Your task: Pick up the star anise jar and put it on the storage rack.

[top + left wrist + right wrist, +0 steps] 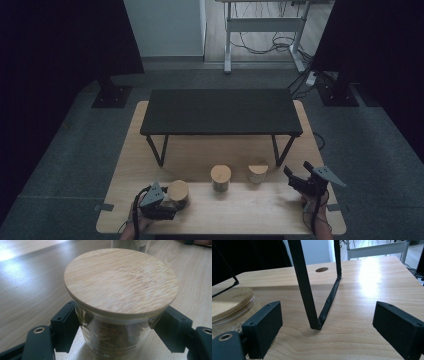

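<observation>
1. Jaws of the left gripper point(113, 340) are set against both sides of the left glass jar point(117, 335), just under its bamboo lid point(121, 281), at the table's point(250, 210) near left edge.
2. Jaws of the right gripper point(327, 322) are spread wide, grasping nothing, beside the right jar point(232, 307).
3. The grasping step is judged in hand; a firm hold and a level lift are called for next.

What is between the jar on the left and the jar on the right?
In the high view, a third jar with a wooden lid stands between the left jar, held by the left tongs, and the right jar.
</observation>
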{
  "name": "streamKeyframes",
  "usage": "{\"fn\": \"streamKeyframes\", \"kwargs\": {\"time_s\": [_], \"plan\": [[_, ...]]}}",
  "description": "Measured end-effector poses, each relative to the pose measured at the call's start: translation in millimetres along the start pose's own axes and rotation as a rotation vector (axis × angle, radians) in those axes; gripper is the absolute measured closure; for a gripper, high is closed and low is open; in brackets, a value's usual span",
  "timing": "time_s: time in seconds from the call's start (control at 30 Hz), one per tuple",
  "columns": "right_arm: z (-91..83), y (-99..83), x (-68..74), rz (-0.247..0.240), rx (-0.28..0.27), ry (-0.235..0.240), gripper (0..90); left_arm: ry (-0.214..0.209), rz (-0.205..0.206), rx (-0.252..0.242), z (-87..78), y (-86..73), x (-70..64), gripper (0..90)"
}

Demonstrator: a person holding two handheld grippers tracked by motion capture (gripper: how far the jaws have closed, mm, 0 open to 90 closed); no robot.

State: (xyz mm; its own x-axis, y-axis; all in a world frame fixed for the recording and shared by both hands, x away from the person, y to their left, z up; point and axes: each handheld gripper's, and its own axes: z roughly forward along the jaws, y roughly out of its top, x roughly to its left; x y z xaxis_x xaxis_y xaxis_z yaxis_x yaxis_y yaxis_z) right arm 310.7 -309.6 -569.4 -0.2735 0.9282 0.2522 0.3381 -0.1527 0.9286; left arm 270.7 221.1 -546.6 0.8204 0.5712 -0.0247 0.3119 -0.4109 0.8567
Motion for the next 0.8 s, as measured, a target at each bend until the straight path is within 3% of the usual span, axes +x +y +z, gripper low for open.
{"fn": "streamKeyframes", "kwargs": {"time_s": [0.8], "plan": [[-0.2, 0.0, -0.4, 0.004, -0.005, -0.004, 8.0, -0.007, -0.012, -0.072, -14.6, 8.8, 0.2, 25.3]]}}
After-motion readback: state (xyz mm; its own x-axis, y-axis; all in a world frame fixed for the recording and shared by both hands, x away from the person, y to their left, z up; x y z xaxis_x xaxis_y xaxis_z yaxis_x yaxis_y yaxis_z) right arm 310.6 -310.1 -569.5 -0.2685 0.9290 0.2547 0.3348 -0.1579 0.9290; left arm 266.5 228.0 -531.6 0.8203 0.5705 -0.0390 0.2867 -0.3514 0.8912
